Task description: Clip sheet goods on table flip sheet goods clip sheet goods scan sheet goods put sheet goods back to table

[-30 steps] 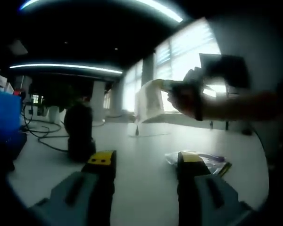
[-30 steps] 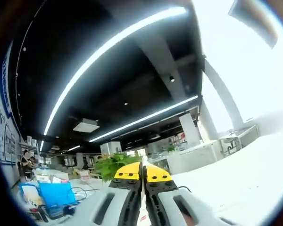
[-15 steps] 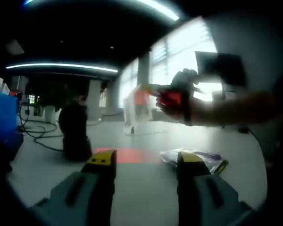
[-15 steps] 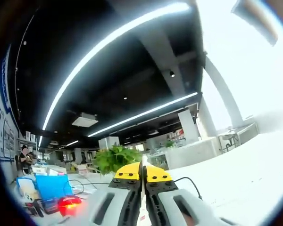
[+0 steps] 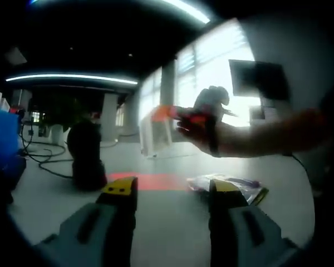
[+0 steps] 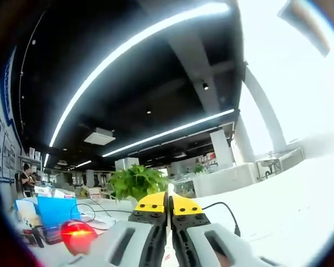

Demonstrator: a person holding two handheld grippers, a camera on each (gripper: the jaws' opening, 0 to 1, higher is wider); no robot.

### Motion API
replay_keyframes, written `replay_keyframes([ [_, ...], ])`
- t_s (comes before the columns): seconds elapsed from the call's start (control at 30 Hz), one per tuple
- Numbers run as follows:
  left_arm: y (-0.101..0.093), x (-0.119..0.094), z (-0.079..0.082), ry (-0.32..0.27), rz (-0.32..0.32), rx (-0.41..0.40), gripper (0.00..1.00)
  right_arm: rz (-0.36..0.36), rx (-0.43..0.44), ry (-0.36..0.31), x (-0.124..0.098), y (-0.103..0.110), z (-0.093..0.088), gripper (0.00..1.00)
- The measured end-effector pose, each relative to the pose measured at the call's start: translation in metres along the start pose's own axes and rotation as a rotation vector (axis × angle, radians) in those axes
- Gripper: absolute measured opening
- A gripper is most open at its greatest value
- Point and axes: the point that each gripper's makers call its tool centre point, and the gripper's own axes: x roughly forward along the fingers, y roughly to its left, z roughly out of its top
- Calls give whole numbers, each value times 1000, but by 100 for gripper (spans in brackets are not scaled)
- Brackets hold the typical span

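Right gripper (image 6: 168,207) clamps the sheet goods (image 5: 156,132); no writing legible.

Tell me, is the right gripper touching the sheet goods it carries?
Touching. In the right gripper view, the right gripper has its jaws shut on the sheet goods, whose thin white edge is pinched between them.
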Motion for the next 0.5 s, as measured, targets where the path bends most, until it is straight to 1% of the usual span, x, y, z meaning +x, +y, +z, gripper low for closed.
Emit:
replay_keyframes([
  [0.2, -1, 0, 0, -2, 0, -1, 44, -15, -3, 1, 1, 0, -8, 0],
  [0.37, 0, 0, 1, -5, 3, -5, 44, -33, 21, 13, 2, -2, -19, 0],
  [0.5, 0, 0, 1, -7, 3, -7, 43, -26, 21, 11, 2, 2, -19, 0],
])
